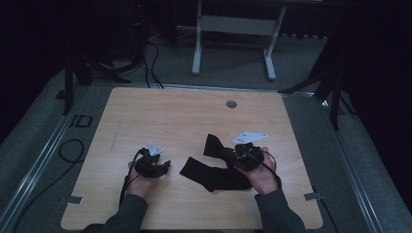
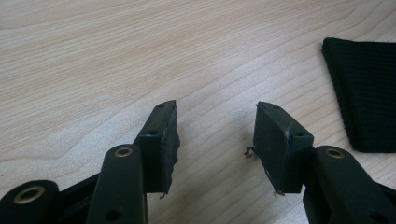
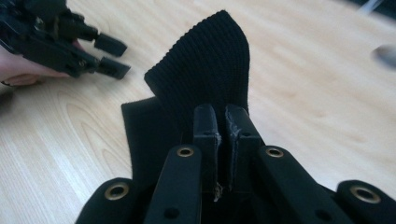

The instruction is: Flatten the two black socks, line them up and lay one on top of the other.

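A black ribbed knit cloth [image 1: 210,174] lies on the wooden table [image 1: 170,111], right of centre near the front. My right gripper [image 1: 232,153] is shut on the cloth [image 3: 205,79], and one end stands up above its jaws while the rest trails flat below. My left gripper [image 1: 166,166] rests low over the table to the left of the cloth, open with nothing between its fingers [image 2: 161,140]. From the left gripper view, the cloth's edge [image 2: 366,93] lies off to the right, apart from the jaws. The left gripper [image 3: 100,58] also appears in the right gripper view.
A small round grommet [image 1: 231,104] is set in the tabletop near its far edge. Beyond the table stand a white desk frame [image 1: 233,34] and dark stands [image 1: 335,92] on grey carpet. Cables [image 1: 68,150] lie on the floor at the left.
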{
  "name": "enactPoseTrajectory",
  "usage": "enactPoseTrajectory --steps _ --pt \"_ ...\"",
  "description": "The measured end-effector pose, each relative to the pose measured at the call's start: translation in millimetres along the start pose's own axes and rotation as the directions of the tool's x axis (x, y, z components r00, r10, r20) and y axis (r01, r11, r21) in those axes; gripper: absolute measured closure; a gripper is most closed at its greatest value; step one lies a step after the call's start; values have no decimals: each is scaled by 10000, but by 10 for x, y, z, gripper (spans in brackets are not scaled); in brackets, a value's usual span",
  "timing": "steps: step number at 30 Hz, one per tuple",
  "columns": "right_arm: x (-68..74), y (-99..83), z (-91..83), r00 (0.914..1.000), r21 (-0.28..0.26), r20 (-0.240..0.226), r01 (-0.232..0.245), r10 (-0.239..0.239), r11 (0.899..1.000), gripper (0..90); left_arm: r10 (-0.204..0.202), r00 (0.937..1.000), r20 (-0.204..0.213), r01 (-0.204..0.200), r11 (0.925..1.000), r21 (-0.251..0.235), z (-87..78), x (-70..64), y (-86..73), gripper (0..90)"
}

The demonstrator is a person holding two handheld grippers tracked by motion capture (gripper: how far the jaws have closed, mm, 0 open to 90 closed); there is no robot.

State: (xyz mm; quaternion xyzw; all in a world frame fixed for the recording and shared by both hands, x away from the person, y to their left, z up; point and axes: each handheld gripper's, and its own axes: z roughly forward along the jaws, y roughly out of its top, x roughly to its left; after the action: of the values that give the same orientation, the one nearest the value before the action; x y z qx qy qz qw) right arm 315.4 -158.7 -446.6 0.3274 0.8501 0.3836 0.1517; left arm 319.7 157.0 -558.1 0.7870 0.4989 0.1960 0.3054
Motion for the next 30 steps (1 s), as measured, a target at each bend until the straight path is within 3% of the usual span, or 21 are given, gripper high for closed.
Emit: enactPoseTrajectory --steps 8,11,16,17,21,24,30 --pt "151 -118 498 9956 864 -405 -811 848 9930 841 -27 10000 36 27 10000 -37 -7 -23 -5 537" --pt "199 -137 613 9927 1011 -535 -1022 1079 9896 841 -59 9993 357 60 10000 -3 -26 -58 -8 601" --pt "298 -152 718 9907 1196 -703 -1073 1162 9870 839 281 9962 828 -270 9995 -140 -54 -175 -19 729" --pt "319 -152 735 9907 1257 -711 -1068 1163 9863 839 491 9932 1058 -473 9987 -202 -62 -236 -21 755" --pt "376 -167 778 9916 1400 -644 -1021 1119 9849 837 857 9892 1190 -813 9958 -412 -60 -330 -22 822" --pt "407 -189 799 9931 1506 -533 -951 1042 9840 837 959 9867 1310 -903 9947 -482 -58 -358 -18 840" --pt "430 -241 848 9890 1623 -499 -1294 1391 9782 836 1434 9772 1565 -1401 9896 -322 -25 -443 -21 850"
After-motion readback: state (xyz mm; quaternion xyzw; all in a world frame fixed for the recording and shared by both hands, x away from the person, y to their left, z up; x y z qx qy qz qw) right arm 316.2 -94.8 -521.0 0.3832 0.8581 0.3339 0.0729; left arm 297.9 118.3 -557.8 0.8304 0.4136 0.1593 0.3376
